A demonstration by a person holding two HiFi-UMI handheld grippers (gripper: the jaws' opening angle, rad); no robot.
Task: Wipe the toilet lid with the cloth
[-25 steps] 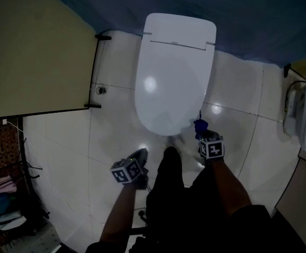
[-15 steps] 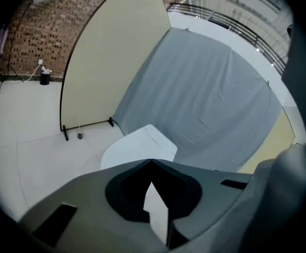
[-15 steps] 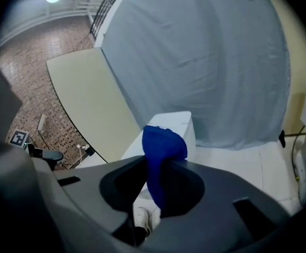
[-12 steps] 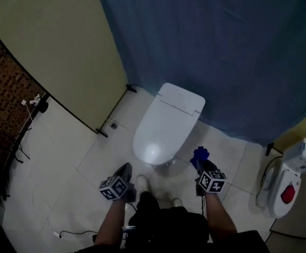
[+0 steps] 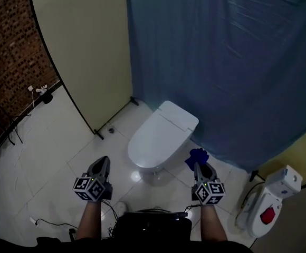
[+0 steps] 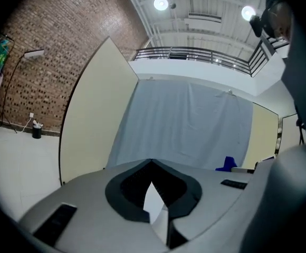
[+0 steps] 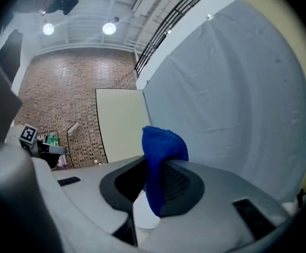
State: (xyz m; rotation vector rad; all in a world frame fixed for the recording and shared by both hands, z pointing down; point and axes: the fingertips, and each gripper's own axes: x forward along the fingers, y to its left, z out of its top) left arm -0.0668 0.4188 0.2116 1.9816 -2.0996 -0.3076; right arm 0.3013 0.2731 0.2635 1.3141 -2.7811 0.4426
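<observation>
The right gripper point(image 5: 198, 166), nearer, clamps the cloth point(image 5: 197, 155) in its fingers just right of the lid point(image 5: 158, 138), which stretches away ahead-left; the left gripper point(image 5: 101, 166) has its fingers together, empty.

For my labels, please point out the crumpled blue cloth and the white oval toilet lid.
crumpled blue cloth point(image 7: 161, 162): right gripper view, middle of the fold.
white oval toilet lid point(image 5: 158, 138): head view, centre of the lid's top.
</observation>
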